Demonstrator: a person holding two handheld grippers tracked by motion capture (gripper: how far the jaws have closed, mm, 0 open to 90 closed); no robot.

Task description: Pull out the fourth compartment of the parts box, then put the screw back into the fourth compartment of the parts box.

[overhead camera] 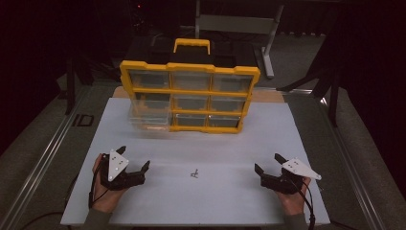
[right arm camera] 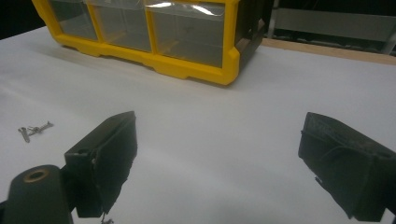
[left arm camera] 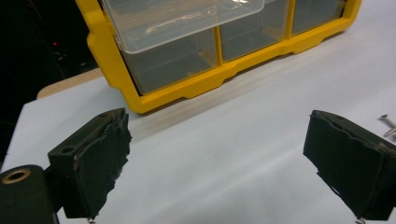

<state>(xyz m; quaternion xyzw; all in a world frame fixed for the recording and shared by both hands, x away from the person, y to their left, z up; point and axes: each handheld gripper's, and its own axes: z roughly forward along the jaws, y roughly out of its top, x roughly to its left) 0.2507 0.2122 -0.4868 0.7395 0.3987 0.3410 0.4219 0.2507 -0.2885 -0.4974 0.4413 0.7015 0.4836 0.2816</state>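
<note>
Both grippers rest near the table's front edge, left gripper (overhead camera: 135, 160) and right gripper (overhead camera: 267, 162), jaws spread wide, holding nothing. Small screws (overhead camera: 194, 174) lie between them, front centre. Risk: thin, flat screws slip from the thick pads; the pulled-out clear drawer (overhead camera: 149, 115) on the yellow organizer (overhead camera: 189, 93) could be knocked

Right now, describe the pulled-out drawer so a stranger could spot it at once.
Start at the yellow organizer standing at the far side of the white table. Look at its left column, middle row: the clear drawer there juts forward over the table, while every other drawer sits flush in the frame.
</note>
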